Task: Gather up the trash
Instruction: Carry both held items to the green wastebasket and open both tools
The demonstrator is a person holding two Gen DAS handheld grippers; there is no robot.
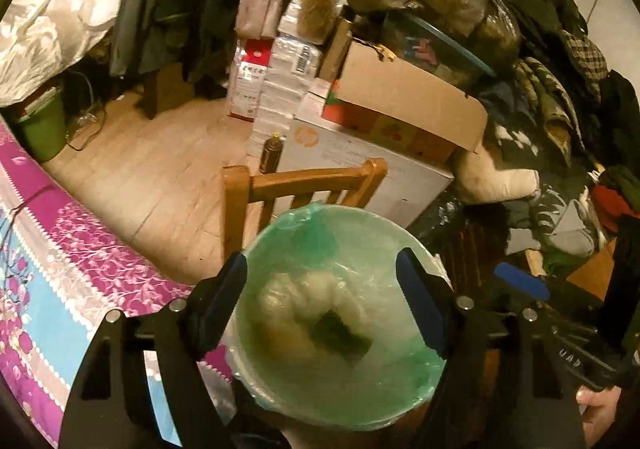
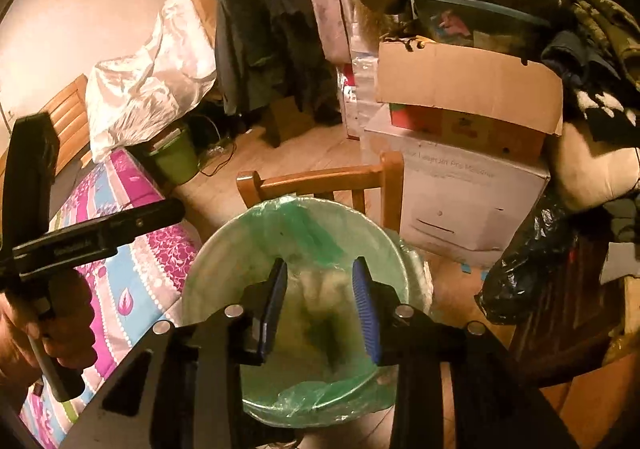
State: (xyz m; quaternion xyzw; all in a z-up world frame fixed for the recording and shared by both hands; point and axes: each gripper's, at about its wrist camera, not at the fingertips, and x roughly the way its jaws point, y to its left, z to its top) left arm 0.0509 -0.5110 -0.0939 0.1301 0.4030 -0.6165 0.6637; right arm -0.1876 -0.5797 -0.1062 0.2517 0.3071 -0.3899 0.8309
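A round bin [image 1: 412, 397] [image 2: 224, 237] lined with a green plastic bag stands below both grippers. Inside lie blurred whitish crumpled trash [image 1: 300, 293] [image 2: 316, 289] and a dark green piece [image 1: 340, 337] [image 2: 332, 333]. My left gripper [image 1: 320, 261] hangs over the bin's mouth, open wide, with nothing between its pads. My right gripper [image 2: 320, 263] is also above the bin, open to a narrower gap, with no pad touching anything. In the left wrist view a blue pad of the right gripper [image 1: 520, 285] shows at the right. In the right wrist view the left gripper's black body [image 2: 100, 233] and the hand holding it show at the left.
A wooden chair [image 1: 304, 177] [image 2: 320, 173] stands just behind the bin. A bed with a purple and blue floral cover [image 1: 60, 249] [image 2: 132, 209] is on the left. Stacked cardboard boxes [image 1: 400, 97] [image 2: 468, 89], piled clothes, a black bag [image 2: 532, 261] and a bottle [image 1: 272, 149] crowd the back and right.
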